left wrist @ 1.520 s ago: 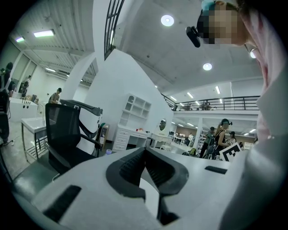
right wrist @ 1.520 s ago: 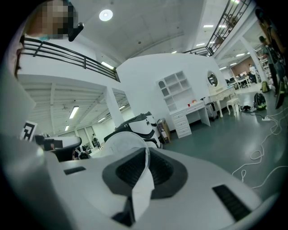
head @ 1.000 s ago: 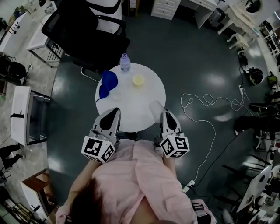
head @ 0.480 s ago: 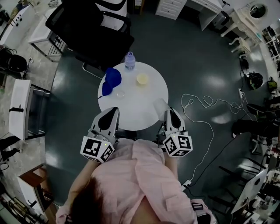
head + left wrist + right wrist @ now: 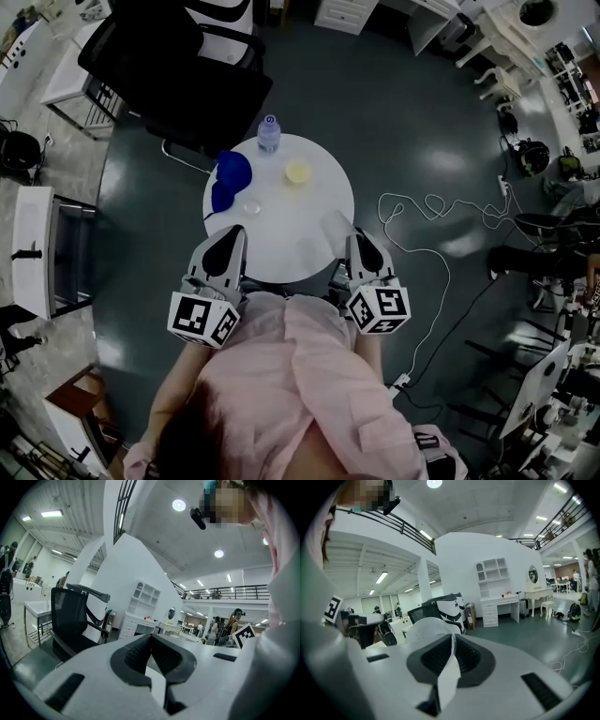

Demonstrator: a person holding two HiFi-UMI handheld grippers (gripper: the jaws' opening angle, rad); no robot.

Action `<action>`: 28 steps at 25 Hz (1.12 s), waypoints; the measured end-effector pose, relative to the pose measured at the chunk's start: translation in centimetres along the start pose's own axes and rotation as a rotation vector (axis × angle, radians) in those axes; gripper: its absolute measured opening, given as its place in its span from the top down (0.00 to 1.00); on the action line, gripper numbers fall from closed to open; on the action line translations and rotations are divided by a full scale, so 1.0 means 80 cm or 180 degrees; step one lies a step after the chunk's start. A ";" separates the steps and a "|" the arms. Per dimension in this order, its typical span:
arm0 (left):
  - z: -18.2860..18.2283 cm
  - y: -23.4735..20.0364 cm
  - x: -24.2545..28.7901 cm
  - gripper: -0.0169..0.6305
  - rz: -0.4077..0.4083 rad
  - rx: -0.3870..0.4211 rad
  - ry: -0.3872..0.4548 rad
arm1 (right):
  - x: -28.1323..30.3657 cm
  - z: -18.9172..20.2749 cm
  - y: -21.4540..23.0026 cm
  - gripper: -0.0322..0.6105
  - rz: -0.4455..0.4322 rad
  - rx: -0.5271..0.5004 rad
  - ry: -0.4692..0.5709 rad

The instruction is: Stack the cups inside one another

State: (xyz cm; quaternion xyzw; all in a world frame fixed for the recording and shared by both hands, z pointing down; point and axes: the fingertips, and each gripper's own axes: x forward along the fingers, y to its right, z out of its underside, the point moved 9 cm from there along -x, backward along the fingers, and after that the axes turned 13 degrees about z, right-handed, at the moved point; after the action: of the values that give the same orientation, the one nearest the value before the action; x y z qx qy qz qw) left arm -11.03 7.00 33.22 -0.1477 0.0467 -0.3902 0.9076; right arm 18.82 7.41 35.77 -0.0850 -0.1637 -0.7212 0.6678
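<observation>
The round table (image 5: 281, 242) lies bare across its middle and near edge. Along its far edge stand a bottle (image 5: 269, 134), a yellow cup (image 5: 298, 172) and a blue object (image 5: 230, 178), with a small clear cup (image 5: 250, 207) just inside them. A black chair (image 5: 169, 75) stands beyond the far-left edge.

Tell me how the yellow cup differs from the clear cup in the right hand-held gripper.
The yellow cup is opaque; the clear cup is see-through. The yellow cup stands free on the table; the clear cup is pinched by its wall in the right hand-held gripper. Neither sits inside the other.
</observation>
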 end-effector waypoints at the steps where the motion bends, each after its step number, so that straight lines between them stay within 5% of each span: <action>1: 0.000 -0.002 0.002 0.95 0.0018 -0.0009 0.0003 | 0.001 0.000 -0.001 0.89 0.0007 -0.0002 -0.0006; 28: -0.010 -0.028 0.021 0.95 0.0399 -0.0001 -0.0135 | 0.046 0.003 -0.041 0.89 -0.0004 -0.0207 -0.0151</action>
State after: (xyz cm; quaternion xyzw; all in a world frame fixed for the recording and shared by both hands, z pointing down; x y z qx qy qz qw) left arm -11.61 4.15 33.18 -0.1529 0.0366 -0.3294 0.9310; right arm 15.18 4.25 36.86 -0.1237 -0.1560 -0.7243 0.6601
